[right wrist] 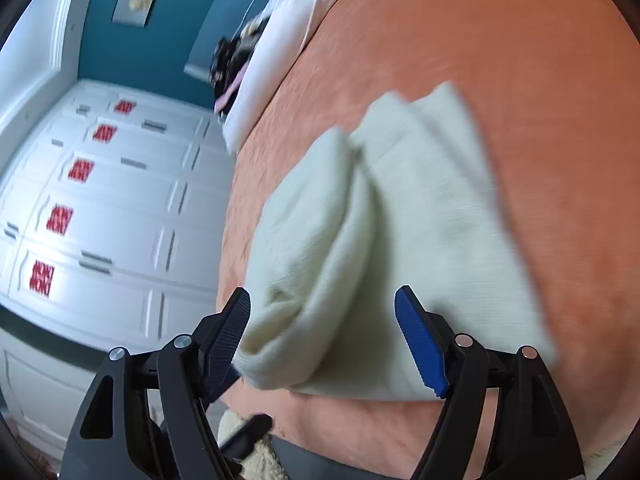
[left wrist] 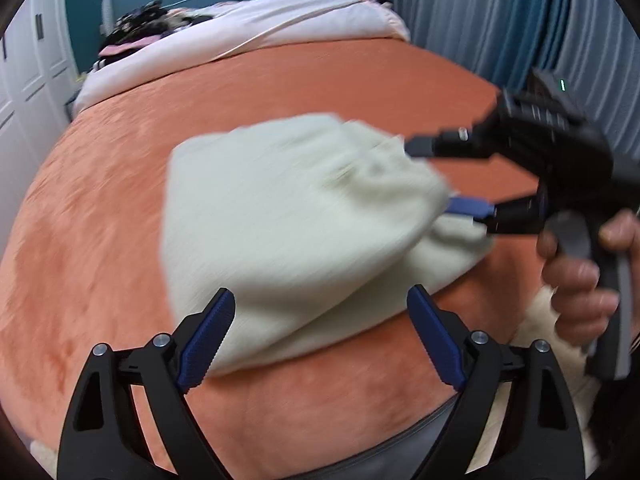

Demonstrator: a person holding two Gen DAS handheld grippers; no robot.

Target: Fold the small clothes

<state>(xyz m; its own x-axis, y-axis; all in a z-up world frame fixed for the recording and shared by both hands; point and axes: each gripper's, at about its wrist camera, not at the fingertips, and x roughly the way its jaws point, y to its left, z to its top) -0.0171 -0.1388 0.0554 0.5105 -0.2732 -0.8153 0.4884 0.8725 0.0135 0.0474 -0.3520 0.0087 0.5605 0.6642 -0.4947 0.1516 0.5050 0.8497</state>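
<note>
On the orange bedspread (left wrist: 100, 208), in the left wrist view, the left gripper (left wrist: 320, 332) stood wide apart and held nothing; the pale green garment (left wrist: 280, 216), blurred, lay folded just ahead of its fingertips. The right gripper (left wrist: 452, 178) reached in from the right, also spread, its fingers at the cloth's edge. In the right wrist view, the right gripper (right wrist: 322, 340) was open around the garment's (right wrist: 360, 240) near fold.

Both grippers' fingers (left wrist: 208, 336) (right wrist: 420, 340) spread wide
</note>
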